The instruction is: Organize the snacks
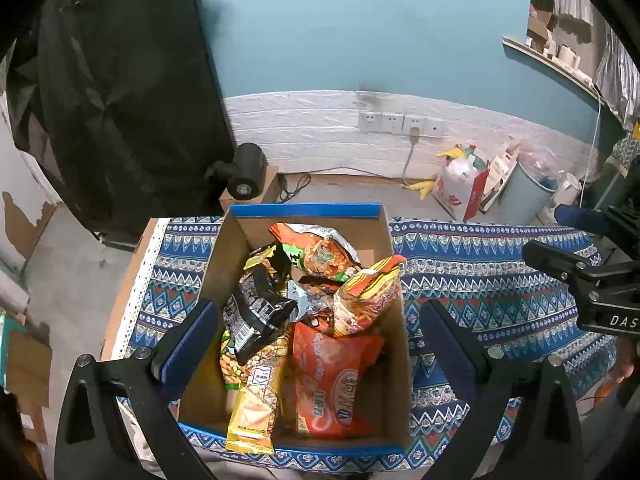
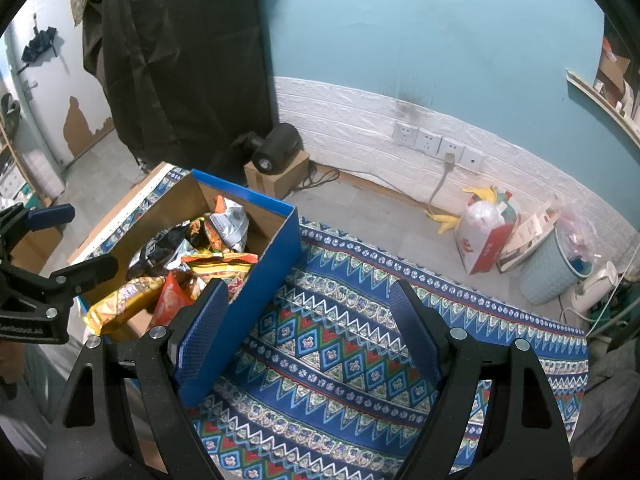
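The left gripper (image 1: 320, 344) hangs with its jaws spread wide and nothing between the pads, above an open cardboard box (image 1: 394, 320) heaped with snack packets (image 1: 332, 384). The right gripper (image 2: 308, 328) is equally wide and empty, over the blue patterned tablecloth (image 2: 340, 344) just beside the box. Beyond the table lie a grey floor (image 2: 360, 204), a black cylindrical device (image 1: 246, 170) on a small carton, a pale bin (image 2: 548, 272), then the white panelling with wall sockets (image 1: 400, 122) under a teal wall (image 1: 360, 32).
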`<state>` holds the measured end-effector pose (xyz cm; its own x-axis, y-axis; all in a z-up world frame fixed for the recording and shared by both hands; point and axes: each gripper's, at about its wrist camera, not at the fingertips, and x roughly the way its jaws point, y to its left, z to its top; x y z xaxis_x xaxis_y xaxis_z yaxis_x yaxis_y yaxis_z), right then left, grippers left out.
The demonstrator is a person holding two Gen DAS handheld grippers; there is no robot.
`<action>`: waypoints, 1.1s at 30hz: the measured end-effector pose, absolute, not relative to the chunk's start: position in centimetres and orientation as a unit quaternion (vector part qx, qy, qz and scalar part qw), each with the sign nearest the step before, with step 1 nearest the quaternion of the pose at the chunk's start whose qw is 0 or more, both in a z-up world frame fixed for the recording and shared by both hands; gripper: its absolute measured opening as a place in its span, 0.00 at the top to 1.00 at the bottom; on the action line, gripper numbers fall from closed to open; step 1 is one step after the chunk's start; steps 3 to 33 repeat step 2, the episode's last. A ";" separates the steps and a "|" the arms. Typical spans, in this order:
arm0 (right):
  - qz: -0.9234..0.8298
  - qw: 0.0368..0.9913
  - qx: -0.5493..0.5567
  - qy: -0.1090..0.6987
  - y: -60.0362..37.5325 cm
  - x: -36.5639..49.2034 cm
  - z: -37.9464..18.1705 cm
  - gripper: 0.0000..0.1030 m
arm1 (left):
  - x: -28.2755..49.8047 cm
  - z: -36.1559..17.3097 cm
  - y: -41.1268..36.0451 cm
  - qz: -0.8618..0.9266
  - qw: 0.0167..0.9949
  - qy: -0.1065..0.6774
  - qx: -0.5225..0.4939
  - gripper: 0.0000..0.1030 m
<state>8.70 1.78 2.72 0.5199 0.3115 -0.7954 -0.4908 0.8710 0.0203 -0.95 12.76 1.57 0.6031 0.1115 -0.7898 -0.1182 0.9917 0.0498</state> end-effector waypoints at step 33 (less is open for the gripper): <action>0.231 0.866 -0.104 0.432 1.8 8.7 2.7 0.21 | -0.9 1.6 12.8 0.062 0.895 0.442 -0.006 0.02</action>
